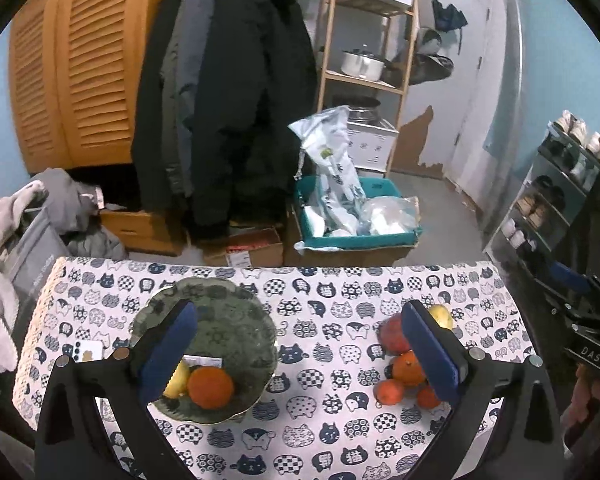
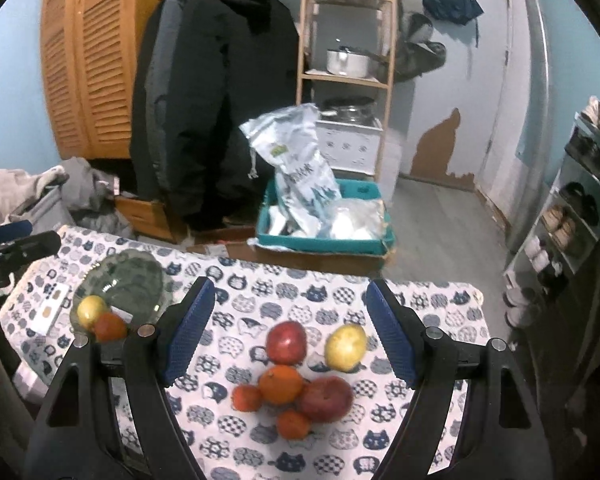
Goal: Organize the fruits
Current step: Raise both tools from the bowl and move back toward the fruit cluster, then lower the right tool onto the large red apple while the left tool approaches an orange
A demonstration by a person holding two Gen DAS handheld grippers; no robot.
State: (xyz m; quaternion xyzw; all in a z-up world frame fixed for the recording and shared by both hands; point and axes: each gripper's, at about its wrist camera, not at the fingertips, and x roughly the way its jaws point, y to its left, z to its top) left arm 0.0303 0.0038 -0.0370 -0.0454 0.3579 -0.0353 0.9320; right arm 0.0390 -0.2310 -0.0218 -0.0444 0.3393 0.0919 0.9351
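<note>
A greenish glass plate (image 1: 220,320) on the cat-print tablecloth (image 1: 320,432) holds an orange (image 1: 210,387) and a yellow fruit (image 1: 178,380). My left gripper (image 1: 300,308) hangs open above the cloth between the plate and the loose fruit, with nothing in it. In the right wrist view the loose pile shows two red apples (image 2: 287,341) (image 2: 326,398), a yellow fruit (image 2: 346,346), a large orange (image 2: 281,384) and two small tangerines (image 2: 247,398). My right gripper (image 2: 291,285) is open above this pile and touches no fruit.
A white phone (image 1: 88,352) lies left of the plate. Beyond the table's far edge stand cardboard boxes, a teal bin (image 1: 352,216) with bags, hanging coats (image 1: 228,92) and a wooden shelf. A shoe rack (image 2: 572,220) stands at the right, piled clothes at the left.
</note>
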